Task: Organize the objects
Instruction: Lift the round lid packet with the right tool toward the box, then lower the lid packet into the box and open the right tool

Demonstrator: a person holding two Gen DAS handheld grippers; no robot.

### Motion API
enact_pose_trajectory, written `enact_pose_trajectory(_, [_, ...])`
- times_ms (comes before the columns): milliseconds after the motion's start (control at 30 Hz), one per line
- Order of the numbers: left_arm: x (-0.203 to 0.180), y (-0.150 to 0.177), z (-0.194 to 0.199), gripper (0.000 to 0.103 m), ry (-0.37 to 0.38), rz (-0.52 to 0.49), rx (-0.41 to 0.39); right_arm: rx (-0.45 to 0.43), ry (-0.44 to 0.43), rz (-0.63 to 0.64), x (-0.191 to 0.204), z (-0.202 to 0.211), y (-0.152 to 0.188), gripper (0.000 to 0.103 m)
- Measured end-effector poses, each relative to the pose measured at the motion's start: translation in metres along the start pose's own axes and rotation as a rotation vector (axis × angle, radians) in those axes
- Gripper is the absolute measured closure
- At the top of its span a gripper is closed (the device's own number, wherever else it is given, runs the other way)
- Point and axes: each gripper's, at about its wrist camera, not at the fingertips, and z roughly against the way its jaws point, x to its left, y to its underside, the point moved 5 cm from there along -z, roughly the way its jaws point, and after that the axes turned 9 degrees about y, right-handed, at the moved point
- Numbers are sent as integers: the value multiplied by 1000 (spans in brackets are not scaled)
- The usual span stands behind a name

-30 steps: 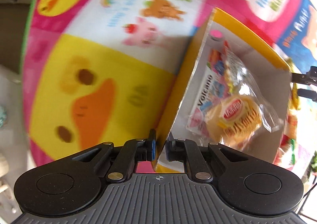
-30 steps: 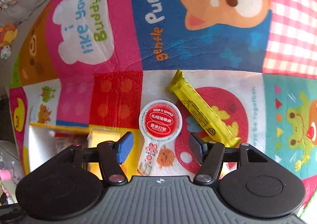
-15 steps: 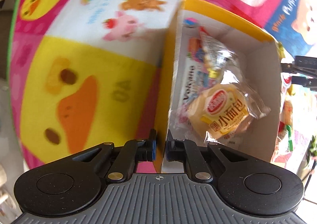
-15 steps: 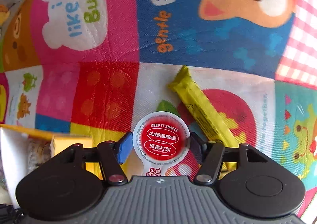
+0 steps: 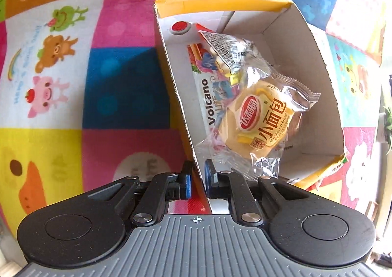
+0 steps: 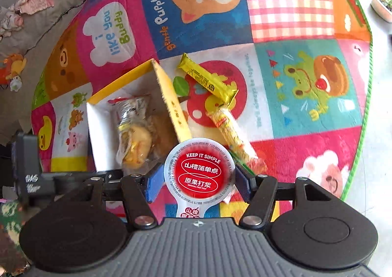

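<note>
A yellow cardboard box (image 5: 318, 76) with white insides lies on the play mat. In it are a small bread packet (image 5: 264, 125), a clear candy bag (image 5: 227, 54) and a "Volcano" pack (image 5: 208, 103). My left gripper (image 5: 197, 179) pinches the box's near wall; its jaws are opening slightly with the wall still between them. My right gripper (image 6: 199, 179) is shut on a red round-lidded hawthorn snack (image 6: 199, 171), held above the mat beside the box (image 6: 171, 105). A yellow bar (image 6: 208, 78) and a long stick snack (image 6: 232, 132) lie on the mat to the box's right.
The colourful cartoon mat (image 6: 306, 19) ends in a green border (image 6: 365, 110) with grey floor beyond. Grey cushions with soft toys (image 6: 31, 2) lie far left, and bowls (image 6: 379, 5) far right. A black gripper body (image 6: 29, 179) shows at the left edge.
The left gripper has swung the box round on the mat, wall still pinched. The right gripper closed on the red-lidded snack and lifted it off the mat, nearer the box.
</note>
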Motion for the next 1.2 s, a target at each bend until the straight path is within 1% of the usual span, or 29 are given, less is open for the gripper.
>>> enact_pose_trajectory(100, [4, 0, -1, 90, 16, 14, 11, -12, 25, 33, 11, 28, 25, 42])
enact_pose_trajectory(233, [10, -10, -4, 90, 27, 45, 32, -27, 4, 47, 33, 56, 47, 42])
enact_pose_trajectory(367, [13, -7, -3, 90, 34, 33, 33, -67, 15, 46, 49, 80, 55, 42])
enact_pose_trajectory(500, [15, -5, -6, 89, 50, 36, 29, -116, 18, 37, 58, 105, 54, 42])
enact_pose_trajectory(600, [21, -3, -7, 89, 71, 39, 18, -134, 18, 40, 67, 117, 54, 42])
enact_pose_trajectory(833, [38, 0, -11, 87, 118, 53, -4, -129, 36, 91, 97, 120, 55, 42])
enact_pose_trajectory(967, [50, 6, -9, 86, 139, 64, -12, -122, 41, 120, 110, 117, 48, 42])
enact_pose_trajectory(1100, [63, 11, -9, 85, 175, 90, -37, -105, 44, 123, 121, 105, 31, 42])
enact_pose_trajectory(1200, [70, 15, -8, 84, 193, 101, -46, -76, 28, 73, 128, 87, 11, 42])
